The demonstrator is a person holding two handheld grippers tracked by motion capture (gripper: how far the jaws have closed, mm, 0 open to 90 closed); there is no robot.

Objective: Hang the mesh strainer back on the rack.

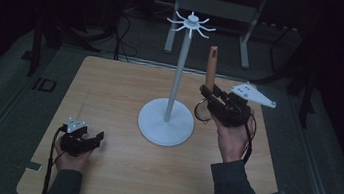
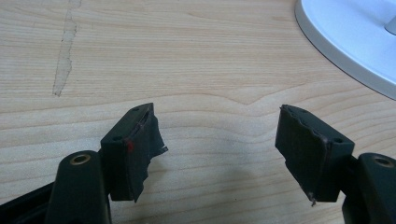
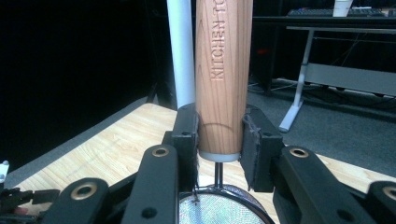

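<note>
Centrally on the light wooden table (image 1: 113,180) stands a white hanging stand (image 1: 165,121): a round flat base, a slim upright pole, and a crown of short radiating hooks at the top. Everything else is placed here relative to that stand.

Just to the right of the stand's pole, the right gripper (image 1: 208,98) is lifted off the table in the person's right hand (image 1: 232,138), with its grey three-cornered plate pointing away from the stand. Its jaws are clenched on the lower end of a wooden handle (image 1: 211,68) that rises upright beside the pole, reaching roughly two thirds of the pole's height. In the right gripper view the two black pads press the handle (image 3: 223,70) from either side; the wood carries burned-in lettering that reads "KITCHEN TO", the rest cut off. The white pole (image 3: 182,51) shows just behind the handle. Below the jaws a thin wire stem leads down from a white collar to a round fine-mesh strainer bowl (image 3: 217,207), so the tool is a small strainer held bowl down. From above, the strainer's ring (image 1: 202,111) hangs just past the right edge of the stand's base.

Left of and nearer than the stand's base, well apart from it, the left gripper (image 1: 99,137) rests low over the table in the left hand (image 1: 70,157). Its jaws stand wide apart with nothing between them; the left gripper view shows bare wood grain under the pads (image 2: 140,149), a pale scuff mark (image 2: 65,56) in the table, and the rim of the stand's base (image 2: 345,42).
</note>
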